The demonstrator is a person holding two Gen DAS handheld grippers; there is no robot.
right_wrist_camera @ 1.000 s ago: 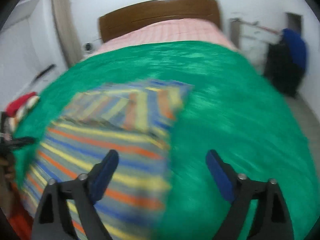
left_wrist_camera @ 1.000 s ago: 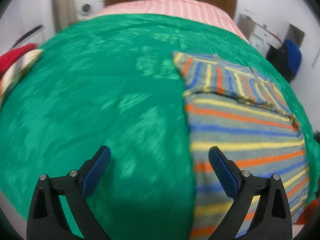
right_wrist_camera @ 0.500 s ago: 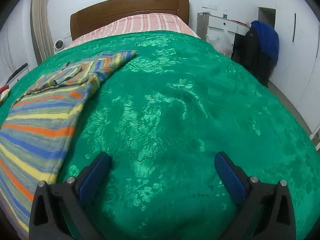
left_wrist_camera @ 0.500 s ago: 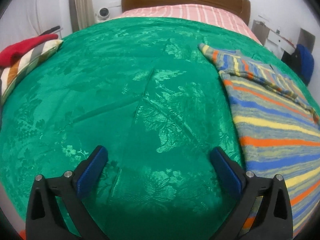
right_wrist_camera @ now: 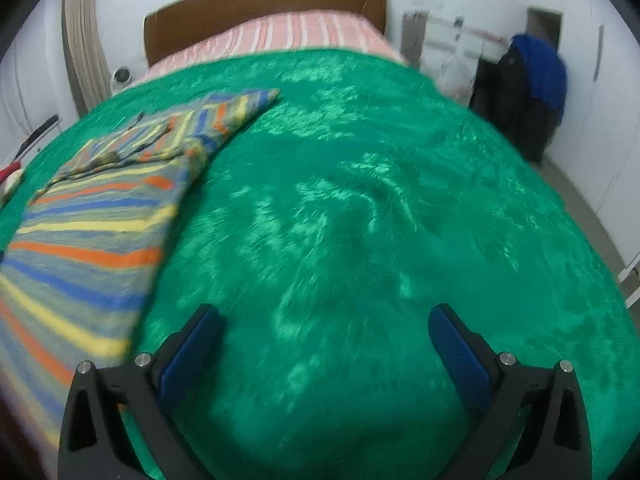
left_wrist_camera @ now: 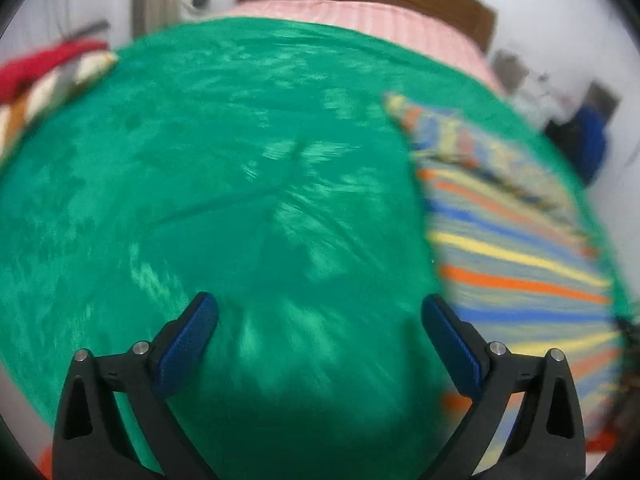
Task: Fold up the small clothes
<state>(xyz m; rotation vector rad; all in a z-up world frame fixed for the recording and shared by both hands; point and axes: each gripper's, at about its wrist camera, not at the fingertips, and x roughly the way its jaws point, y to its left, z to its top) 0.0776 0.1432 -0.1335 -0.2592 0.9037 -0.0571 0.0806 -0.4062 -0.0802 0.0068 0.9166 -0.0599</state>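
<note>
Step in hand, as judged: reaching in to grasp the striped garment [left_wrist_camera: 516,248] for its next fold. Best done by taking the near corners with both grippers at once, pinching the full layered edge rather than one ply, then lifting level so the stripes stayed aligned — a risk of snagging the green bedspread [left_wrist_camera: 208,184] underneath.

Left gripper [left_wrist_camera: 318,320] spread wide, nothing held, hovering over bare bedspread at lower centre of the left wrist view; garment lay to the right of the frame, just beside the right finger, partly folded with its sleeve end toward upper right. Right gripper [right_wrist_camera: 326,332] likewise wide open and empty — garment [right_wrist_camera: 84,232] at left of that frame, its edge near the left finger.

Both views motion-blurred.
</note>
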